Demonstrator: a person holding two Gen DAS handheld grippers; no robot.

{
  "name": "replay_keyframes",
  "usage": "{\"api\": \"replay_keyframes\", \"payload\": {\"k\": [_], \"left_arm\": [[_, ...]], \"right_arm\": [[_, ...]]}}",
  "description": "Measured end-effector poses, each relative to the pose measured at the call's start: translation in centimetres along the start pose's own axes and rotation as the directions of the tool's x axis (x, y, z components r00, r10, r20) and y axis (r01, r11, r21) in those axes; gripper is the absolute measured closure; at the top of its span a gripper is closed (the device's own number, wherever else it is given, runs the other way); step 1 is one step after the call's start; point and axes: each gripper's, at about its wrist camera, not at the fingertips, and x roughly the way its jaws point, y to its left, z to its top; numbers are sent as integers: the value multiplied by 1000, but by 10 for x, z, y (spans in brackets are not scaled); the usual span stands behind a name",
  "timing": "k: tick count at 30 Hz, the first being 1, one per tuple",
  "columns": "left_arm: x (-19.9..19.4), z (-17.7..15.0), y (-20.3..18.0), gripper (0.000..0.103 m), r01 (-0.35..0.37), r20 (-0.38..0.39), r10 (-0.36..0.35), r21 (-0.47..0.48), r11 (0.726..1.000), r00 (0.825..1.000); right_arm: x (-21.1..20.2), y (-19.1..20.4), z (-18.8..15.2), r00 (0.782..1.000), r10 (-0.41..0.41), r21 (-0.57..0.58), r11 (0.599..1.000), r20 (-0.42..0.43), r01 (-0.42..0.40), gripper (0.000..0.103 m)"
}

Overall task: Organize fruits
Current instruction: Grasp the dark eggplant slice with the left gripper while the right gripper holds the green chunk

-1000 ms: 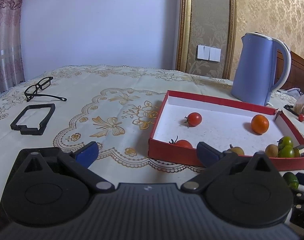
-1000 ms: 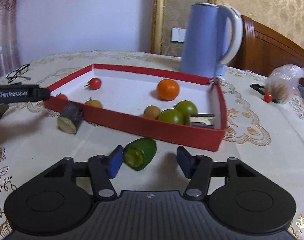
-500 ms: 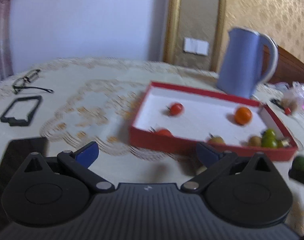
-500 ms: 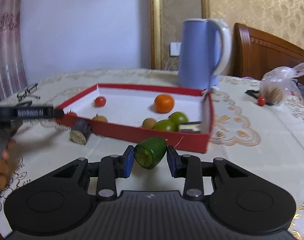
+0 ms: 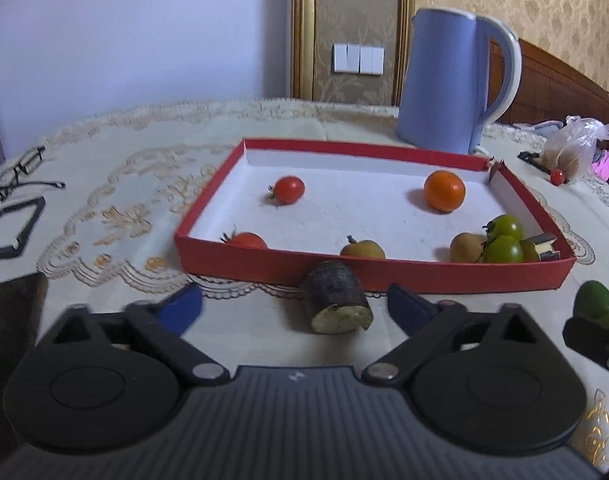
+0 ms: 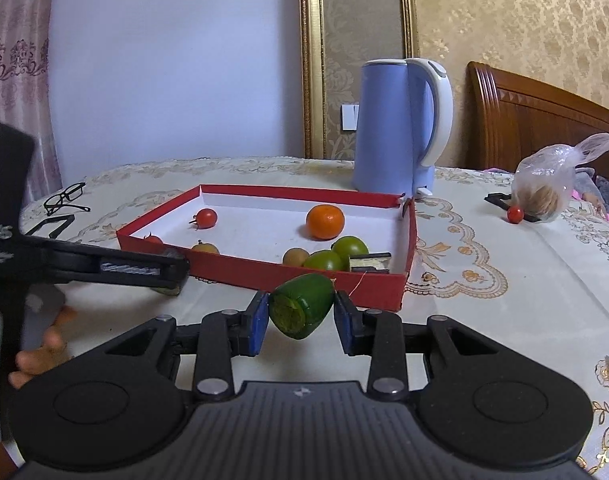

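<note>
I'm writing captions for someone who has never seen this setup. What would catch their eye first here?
Probably the red tray at mid-table, its white floor dotted with an orange, red tomatoes and green fruit, with the tall blue kettle right behind it. Next, the right gripper clamps a green cut fruit piece in front of the tray, while the left gripper is open around a dark cut chunk.
</note>
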Motion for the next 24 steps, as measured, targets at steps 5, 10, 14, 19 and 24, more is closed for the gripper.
{"api": "replay_keyframes", "payload": {"k": [5,10,14,19,24], "left_arm": [[15,1,1,20,-12,-53,10,-31,999,999],[18,3,1,21,-22,-59,20,-28,999,998],[20,4,-3,23,-30,-63,29,-14,999,998],[20,4,-6,33,-28,-60,28,3,1000,998],[16,3,-13,58,9,-50,-7,33,999,999]], "right_arm": [[-2,-2,-1,1000,0,5,1000,11,0,69],[0,-2,-2,1000,4,9,1000,8,-4,69],[0,-1,-2,1000,15,11,1000,6,-15,69],[0,-2,-4,1000,13,12,1000,4,-13,69],[0,-3,-4,1000,13,14,1000,3,-13,69]]}}
